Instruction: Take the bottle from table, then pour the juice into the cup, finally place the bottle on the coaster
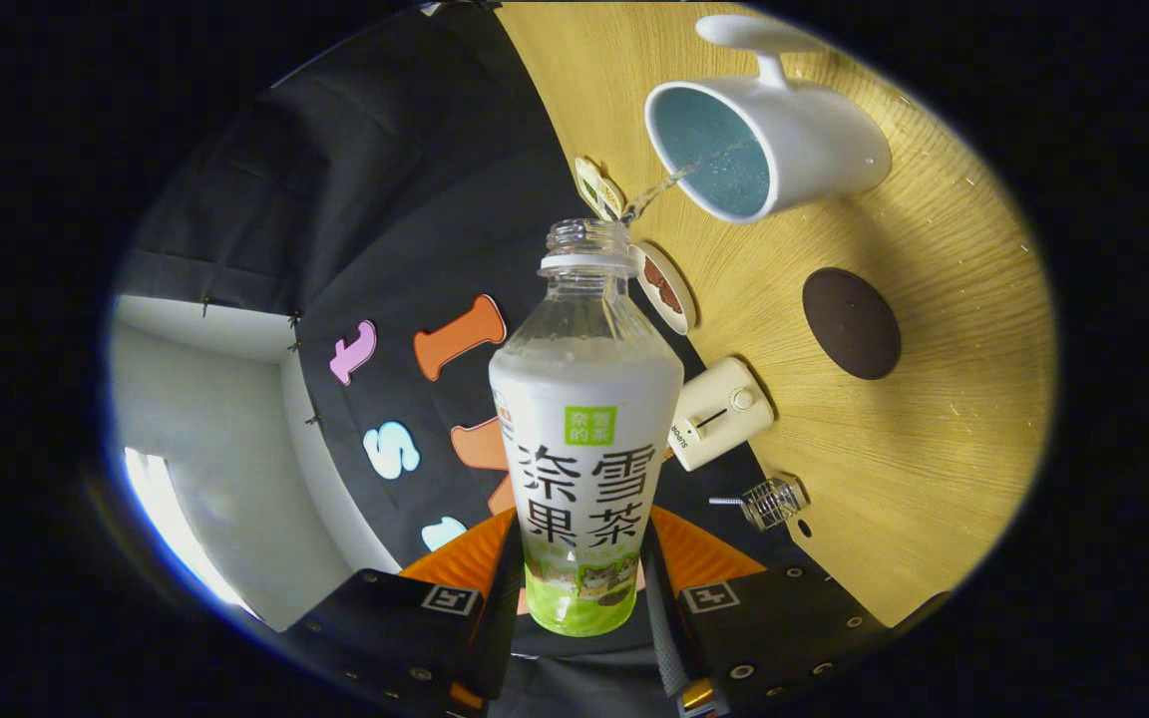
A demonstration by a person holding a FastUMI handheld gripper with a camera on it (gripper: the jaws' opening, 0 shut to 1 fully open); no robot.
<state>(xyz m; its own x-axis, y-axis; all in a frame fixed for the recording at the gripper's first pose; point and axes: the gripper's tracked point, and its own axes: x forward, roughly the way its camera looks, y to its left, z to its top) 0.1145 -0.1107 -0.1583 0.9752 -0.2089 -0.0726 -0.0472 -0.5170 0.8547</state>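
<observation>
Gripping the uncapped clear plastic bottle point(584, 439) between both fingers, the tool point(582, 608) tips it so juice streams into the white mug point(814, 150) beyond, near the round dark coaster point(851, 323).

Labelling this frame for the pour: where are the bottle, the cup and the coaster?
bottle point(584, 439), gripper view, on its label, held between the tool's fingers.
cup point(814, 140), gripper view, on its outer wall.
coaster point(851, 322), gripper view, on its dark top.

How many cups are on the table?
1. The white cup stands on the wooden table, beyond the mouth of the bottle that the gripper is shut on; liquid is streaming into it. More could be hidden behind the bottle.
</observation>
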